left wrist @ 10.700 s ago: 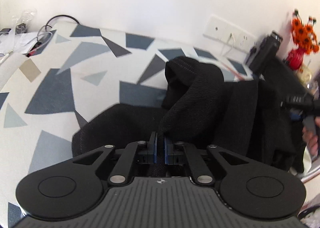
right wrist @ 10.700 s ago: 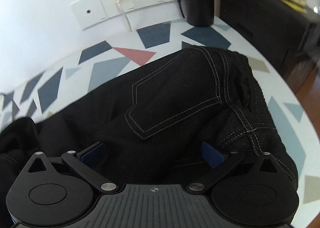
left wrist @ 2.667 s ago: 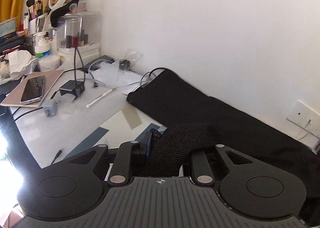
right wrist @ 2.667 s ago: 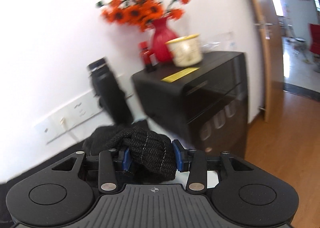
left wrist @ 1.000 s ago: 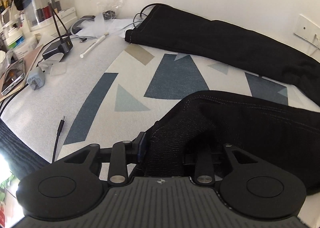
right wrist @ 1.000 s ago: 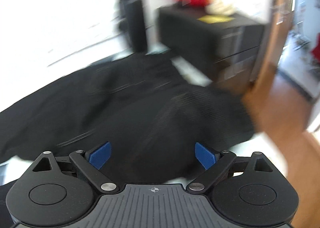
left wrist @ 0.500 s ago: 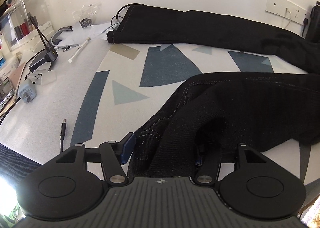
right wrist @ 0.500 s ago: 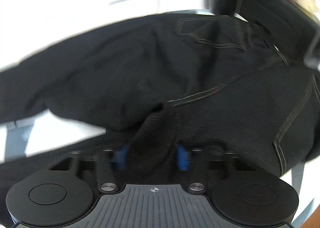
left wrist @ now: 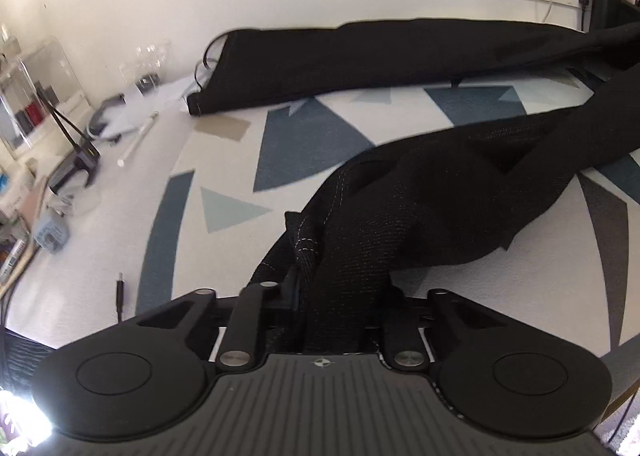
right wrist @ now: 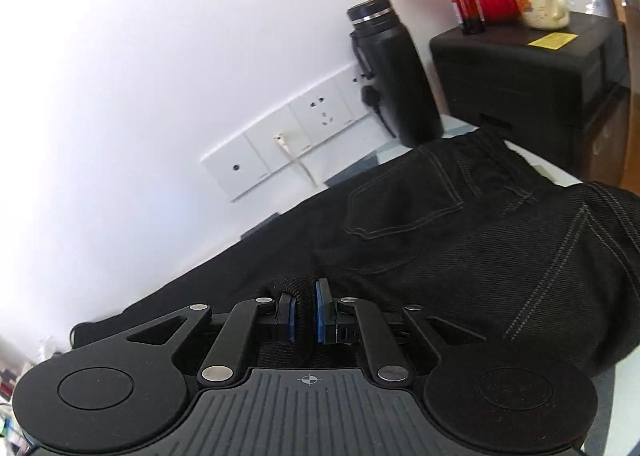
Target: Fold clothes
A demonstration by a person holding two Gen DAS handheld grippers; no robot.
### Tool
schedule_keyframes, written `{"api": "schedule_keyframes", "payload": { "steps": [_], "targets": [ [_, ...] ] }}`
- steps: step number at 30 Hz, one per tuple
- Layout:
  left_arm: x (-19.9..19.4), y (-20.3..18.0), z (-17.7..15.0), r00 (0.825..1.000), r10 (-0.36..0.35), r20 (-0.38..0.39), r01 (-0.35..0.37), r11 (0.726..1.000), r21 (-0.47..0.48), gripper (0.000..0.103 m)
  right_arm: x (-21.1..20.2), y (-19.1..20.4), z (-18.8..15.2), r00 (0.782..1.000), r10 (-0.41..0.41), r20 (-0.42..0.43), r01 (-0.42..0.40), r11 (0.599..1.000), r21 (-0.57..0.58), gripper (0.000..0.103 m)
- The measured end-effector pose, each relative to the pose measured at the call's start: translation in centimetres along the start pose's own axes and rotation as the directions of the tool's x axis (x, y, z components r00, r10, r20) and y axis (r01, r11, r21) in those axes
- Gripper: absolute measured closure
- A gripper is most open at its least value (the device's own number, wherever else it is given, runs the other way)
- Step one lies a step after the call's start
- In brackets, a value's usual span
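Black jeans point(left wrist: 420, 192) lie spread over the patterned table point(left wrist: 224, 160). The left hand-held gripper point(left wrist: 334, 308) is closing on a bunched leg hem; the right hand-held gripper point(right wrist: 306, 316) is clamped on a fold near the back pocket point(right wrist: 404, 200).

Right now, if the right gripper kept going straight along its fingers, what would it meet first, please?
The right gripper, shut on the black jeans, would press further into their seat by the back pocket; beyond that probably the wall sockets, depth unclear.
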State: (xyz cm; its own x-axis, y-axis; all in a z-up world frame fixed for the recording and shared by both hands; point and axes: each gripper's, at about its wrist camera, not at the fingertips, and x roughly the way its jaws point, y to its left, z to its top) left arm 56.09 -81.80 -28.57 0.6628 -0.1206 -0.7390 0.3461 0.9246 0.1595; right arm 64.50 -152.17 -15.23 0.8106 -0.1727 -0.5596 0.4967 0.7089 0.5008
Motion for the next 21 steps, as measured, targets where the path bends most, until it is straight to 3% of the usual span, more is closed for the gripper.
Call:
{"api": "schedule_keyframes", "payload": {
  "steps": [2,5,10,12,15,16,18,21],
  "targets": [
    [-1.8,0.0,0.3,0.999,-0.035,0.018,0.036,0.997,-0.065,0.089,0.0,-0.1,0.2,1.0,0.019,-0.013,-0.019,1.0,-0.005,0.095],
    [-5.5,0.5,0.8,0.985,-0.171,-0.002,0.167,0.966,-0.199,0.09,-0.2,-0.4,0.4,0.998,0.049,-0.028,-0.049,0.999,-0.004,0.095],
    [-14.3,0.7,2.4,0.934,-0.357,-0.038,0.334,0.903,-0.271,0.09,0.2,0.0,1.6,0.992,0.119,-0.034,-0.12,0.992,-0.025,0.095],
    [-16.9,1.0,3.3,0.905,-0.426,-0.006,0.405,0.865,-0.296,0.09,0.5,0.3,2.3,0.99,0.141,-0.026,-0.142,0.989,-0.031,0.095],
    [-17.9,1.9,4.3,0.866,-0.498,0.051,0.485,0.809,-0.333,0.089,1.8,0.6,3.1,0.987,0.159,-0.004,-0.159,0.987,-0.02,0.095],
    [-17.5,2.2,4.5,0.86,-0.506,0.063,0.493,0.794,-0.355,0.089,2.5,1.0,3.3,0.988,0.155,0.002,-0.155,0.988,-0.023,0.095],
    [-15.1,3.0,4.6,0.871,-0.488,0.055,0.464,0.783,-0.414,0.089,4.0,1.7,3.6,0.989,0.148,0.012,-0.148,0.989,-0.028,0.095],
    [-10.0,4.4,4.5,0.908,-0.42,-0.003,0.363,0.789,-0.496,0.089,6.8,2.8,3.8,0.992,0.12,0.023,-0.119,0.991,-0.053,0.095]
  ]
}}
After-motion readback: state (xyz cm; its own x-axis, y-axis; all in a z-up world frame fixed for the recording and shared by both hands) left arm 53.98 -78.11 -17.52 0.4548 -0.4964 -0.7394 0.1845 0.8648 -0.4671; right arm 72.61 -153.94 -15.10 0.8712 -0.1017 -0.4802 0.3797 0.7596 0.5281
